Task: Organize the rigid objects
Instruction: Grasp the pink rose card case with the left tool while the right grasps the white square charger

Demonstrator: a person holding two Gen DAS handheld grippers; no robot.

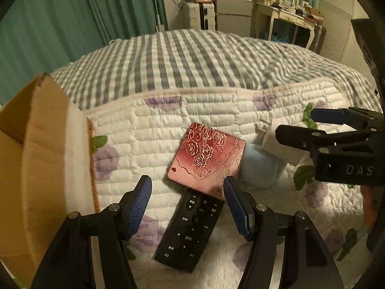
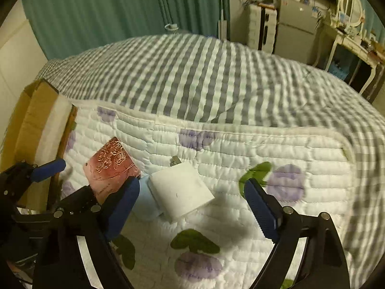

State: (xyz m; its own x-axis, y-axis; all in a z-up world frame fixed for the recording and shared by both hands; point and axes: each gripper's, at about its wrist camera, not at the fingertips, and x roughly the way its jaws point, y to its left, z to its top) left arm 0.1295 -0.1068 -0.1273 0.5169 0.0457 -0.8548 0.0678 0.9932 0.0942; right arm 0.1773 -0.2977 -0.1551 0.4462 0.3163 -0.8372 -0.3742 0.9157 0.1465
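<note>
Remote control shows only in the left view; charger fully in right; both hand-held grippers spread.

Both wrist views overlook the pink case.

Fridge, green curtain, dresser

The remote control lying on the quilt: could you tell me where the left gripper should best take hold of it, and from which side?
Grip the remote control across its two long edges, near the bare lower half, coming down from above. It lies flat and is slim, and its top end is tucked under the pink tin, so that end is blocked. The left gripper already straddles it, open.
</note>
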